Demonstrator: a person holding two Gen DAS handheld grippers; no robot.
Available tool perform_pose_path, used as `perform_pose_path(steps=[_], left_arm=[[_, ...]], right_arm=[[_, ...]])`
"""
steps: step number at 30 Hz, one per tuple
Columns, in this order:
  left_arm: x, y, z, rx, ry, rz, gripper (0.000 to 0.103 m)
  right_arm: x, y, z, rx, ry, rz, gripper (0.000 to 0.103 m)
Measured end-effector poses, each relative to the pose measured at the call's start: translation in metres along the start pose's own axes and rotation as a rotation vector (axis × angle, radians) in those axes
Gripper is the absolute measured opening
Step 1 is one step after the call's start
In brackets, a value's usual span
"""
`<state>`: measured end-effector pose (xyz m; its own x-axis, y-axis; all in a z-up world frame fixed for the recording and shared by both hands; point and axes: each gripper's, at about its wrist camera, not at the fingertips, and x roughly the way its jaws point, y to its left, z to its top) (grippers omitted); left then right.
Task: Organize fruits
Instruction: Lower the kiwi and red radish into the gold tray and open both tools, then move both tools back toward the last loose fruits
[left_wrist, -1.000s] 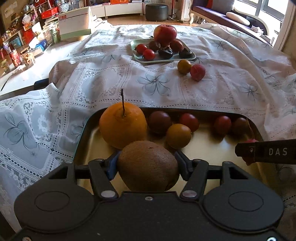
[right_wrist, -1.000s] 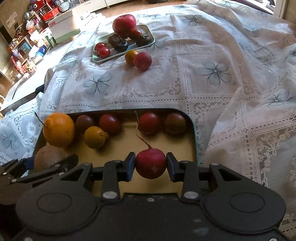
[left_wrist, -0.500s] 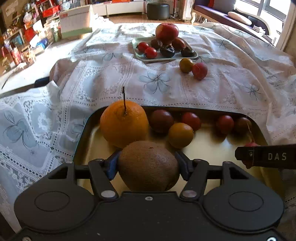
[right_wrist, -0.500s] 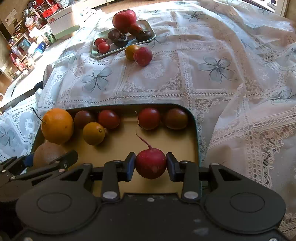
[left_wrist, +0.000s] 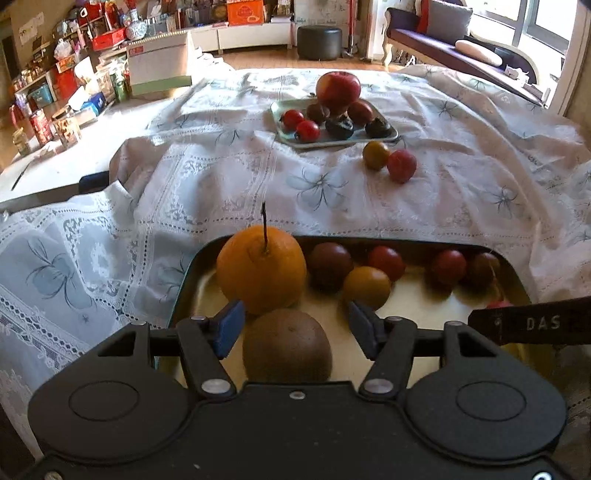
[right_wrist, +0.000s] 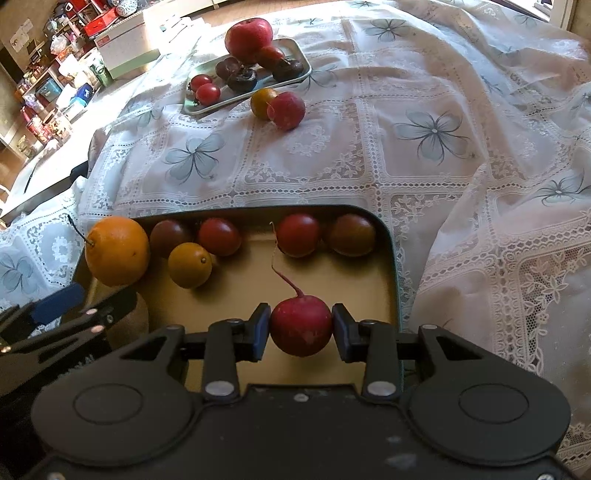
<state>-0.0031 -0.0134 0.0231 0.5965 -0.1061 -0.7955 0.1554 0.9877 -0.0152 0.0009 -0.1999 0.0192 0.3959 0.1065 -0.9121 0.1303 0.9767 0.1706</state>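
Note:
My left gripper (left_wrist: 295, 325) is open over the near tray (left_wrist: 188, 269); the brown kiwi (left_wrist: 287, 345) sits on the tray floor between the fingers, apart from both pads. Behind it stand a big orange (left_wrist: 261, 268) and several small tomatoes (left_wrist: 386, 260). My right gripper (right_wrist: 300, 326) is shut on a red radish (right_wrist: 301, 325) with a long root, just above the same tray (right_wrist: 388, 251). The orange (right_wrist: 117, 250) shows at that view's left.
A far small tray (left_wrist: 280, 129) holds a big red apple (left_wrist: 338, 88), tomatoes and dark fruits. A yellow tomato (left_wrist: 375, 155) and a red fruit (left_wrist: 402, 166) lie loose on the lace tablecloth beside it. Shelves and boxes stand far left.
My left gripper has opened and let go of the kiwi, which now rests on the tray. The right gripper still holds the radish, slightly lower over the tray.

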Motion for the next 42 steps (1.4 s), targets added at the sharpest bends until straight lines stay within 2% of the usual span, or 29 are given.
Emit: perform_pose_path(steps=[10,30,36,42], left_arm=[[-0.001,0.000,-0.001,0.001,0.001,0.000,0.065],[0.002,0.002,0.002,-0.008,0.023,-0.001,0.065],[0.001,0.003,0.012,-0.007,0.018,-0.014,0.065],[0.009,0.003,0.040,0.018,0.014,-0.024,0.065]], right_arm=[[-0.007,-0.002,0.001,0.010,-0.033,0.011,0.039],[0.002,-0.002,0.003,0.015,0.000,0.015,0.039],[0.001,-0.005,0.012,0.029,-0.009,0.013,0.039],[-0.001,-0.007,0.041,0.042,-0.030,0.022,0.039]])
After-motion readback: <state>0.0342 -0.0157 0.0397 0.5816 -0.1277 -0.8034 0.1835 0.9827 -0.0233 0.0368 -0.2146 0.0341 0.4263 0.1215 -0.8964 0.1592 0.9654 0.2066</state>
